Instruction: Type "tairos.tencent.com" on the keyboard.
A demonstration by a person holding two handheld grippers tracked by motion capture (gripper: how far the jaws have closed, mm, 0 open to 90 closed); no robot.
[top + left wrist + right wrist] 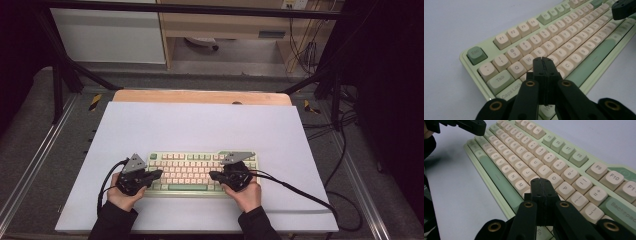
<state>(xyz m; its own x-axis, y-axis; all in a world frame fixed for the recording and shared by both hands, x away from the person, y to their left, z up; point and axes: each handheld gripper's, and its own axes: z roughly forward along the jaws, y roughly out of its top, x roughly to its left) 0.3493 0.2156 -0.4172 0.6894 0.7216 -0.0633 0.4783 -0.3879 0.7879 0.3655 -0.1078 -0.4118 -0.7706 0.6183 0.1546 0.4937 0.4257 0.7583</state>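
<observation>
While both claws hover pinched tight and empty, the keyboard (202,172) is seen from the high view lying on the white counter (200,127), left claw (159,174) and right claw (212,175) over its ends. From the left gripper view, the left claw (543,60) is poised near W and E; the keys beneath are hidden. From the right gripper view, the right claw (540,180) is held by M and O. Stiff, light and loose-capped, the keyboard is best tapped key by key, or gripped by its rim.
</observation>
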